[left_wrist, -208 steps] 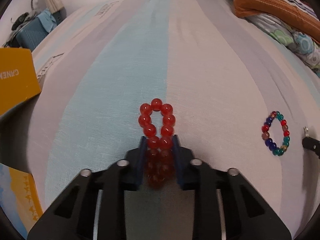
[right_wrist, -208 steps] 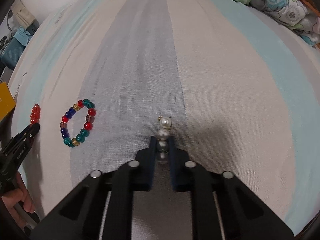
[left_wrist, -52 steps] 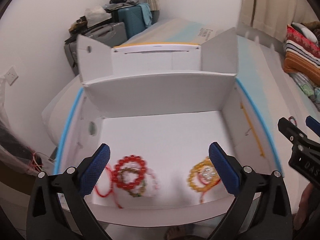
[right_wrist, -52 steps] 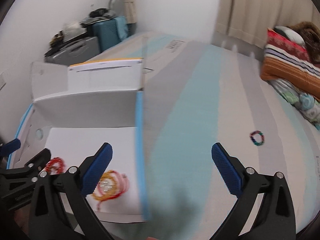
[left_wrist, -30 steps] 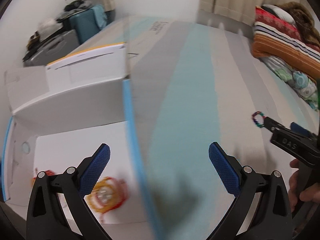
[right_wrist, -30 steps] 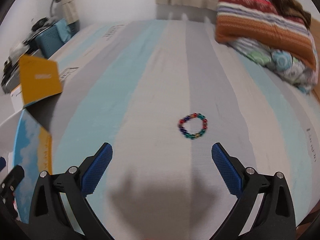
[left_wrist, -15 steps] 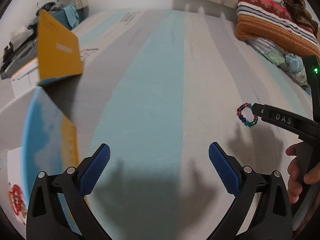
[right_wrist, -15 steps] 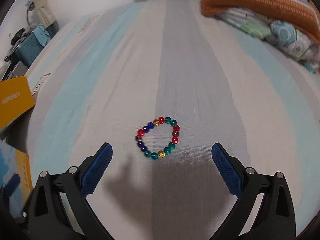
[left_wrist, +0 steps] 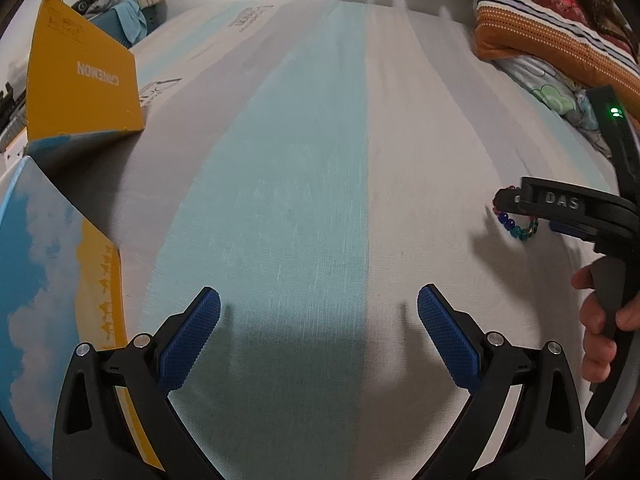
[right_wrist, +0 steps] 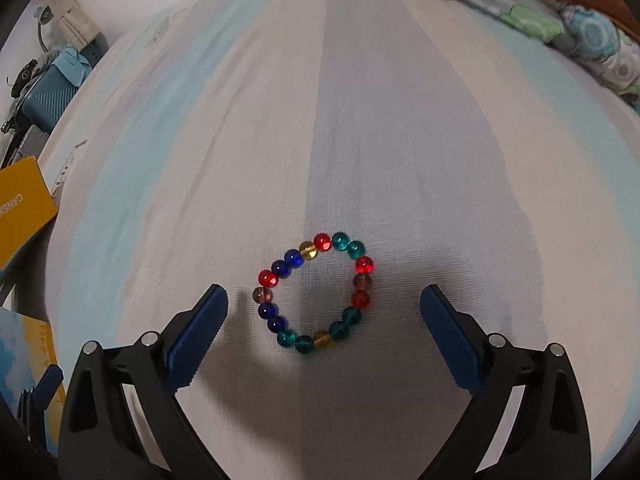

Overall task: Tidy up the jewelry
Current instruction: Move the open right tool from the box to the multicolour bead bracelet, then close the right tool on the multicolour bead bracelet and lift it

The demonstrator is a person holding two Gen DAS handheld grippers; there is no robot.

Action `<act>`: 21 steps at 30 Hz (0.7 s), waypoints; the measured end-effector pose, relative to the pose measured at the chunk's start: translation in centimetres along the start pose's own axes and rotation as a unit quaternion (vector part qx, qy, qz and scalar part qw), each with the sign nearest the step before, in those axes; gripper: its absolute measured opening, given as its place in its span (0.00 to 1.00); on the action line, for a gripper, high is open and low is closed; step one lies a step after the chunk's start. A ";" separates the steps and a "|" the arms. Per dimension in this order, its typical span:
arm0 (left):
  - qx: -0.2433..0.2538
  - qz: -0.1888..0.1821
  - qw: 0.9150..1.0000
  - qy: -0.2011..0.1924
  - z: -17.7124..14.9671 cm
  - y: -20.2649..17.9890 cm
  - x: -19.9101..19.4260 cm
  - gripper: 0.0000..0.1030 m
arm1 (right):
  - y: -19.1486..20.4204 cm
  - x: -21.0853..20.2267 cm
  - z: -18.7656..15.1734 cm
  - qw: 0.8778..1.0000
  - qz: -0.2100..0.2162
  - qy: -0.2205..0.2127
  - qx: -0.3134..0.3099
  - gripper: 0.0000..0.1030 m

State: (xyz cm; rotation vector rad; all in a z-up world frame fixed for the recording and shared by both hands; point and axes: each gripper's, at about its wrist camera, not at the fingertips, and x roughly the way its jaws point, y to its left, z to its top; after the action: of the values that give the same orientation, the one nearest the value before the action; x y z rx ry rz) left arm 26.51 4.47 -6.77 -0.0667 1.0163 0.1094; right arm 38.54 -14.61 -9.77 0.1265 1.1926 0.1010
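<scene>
A bracelet of red, blue, teal and yellow beads (right_wrist: 354, 248) lies flat on the striped bed sheet. My right gripper (right_wrist: 324, 320) is open and hovers just above it, its blue pads (right_wrist: 196, 336) on either side of the ring. In the left wrist view the bracelet (left_wrist: 508, 222) shows at the right, partly hidden by the right gripper's black body. My left gripper (left_wrist: 319, 332) is open and empty over the blue stripe, well left of the bracelet.
The yellow and blue cardboard box (left_wrist: 52, 248) with a raised yellow flap (left_wrist: 80, 76) stands at the left edge of the bed; it also shows in the right wrist view (right_wrist: 20, 200). Striped pillows (left_wrist: 552, 28) and a floral quilt (right_wrist: 580, 36) lie at the far right.
Both grippers swung away from the box toward the bed. The right gripper came down closer over the multicoloured bracelet, which now sits between its open fingers. The left gripper stays open.
</scene>
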 end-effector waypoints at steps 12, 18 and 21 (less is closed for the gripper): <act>-0.005 0.000 1.000 0.014 -0.6 0.3 1.0 0.94 | 0.0 0.1 0.3 1.000 -0.024 -0.001 -0.015 0.17; -0.002 -0.005 1.000 0.014 -0.8 -0.1 0.5 0.94 | -0.8 -0.5 0.3 1.000 -0.011 -0.004 -0.003 0.09; -0.003 -0.007 1.000 0.012 -0.8 -0.1 0.1 0.94 | -1.0 -1.2 0.3 1.000 -0.003 -0.012 0.003 0.09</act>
State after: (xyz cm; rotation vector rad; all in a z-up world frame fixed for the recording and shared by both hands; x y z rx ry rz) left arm 25.85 4.27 -7.25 -0.0810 1.0398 0.0998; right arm 38.45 -15.79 -8.72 0.1296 1.1693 0.0902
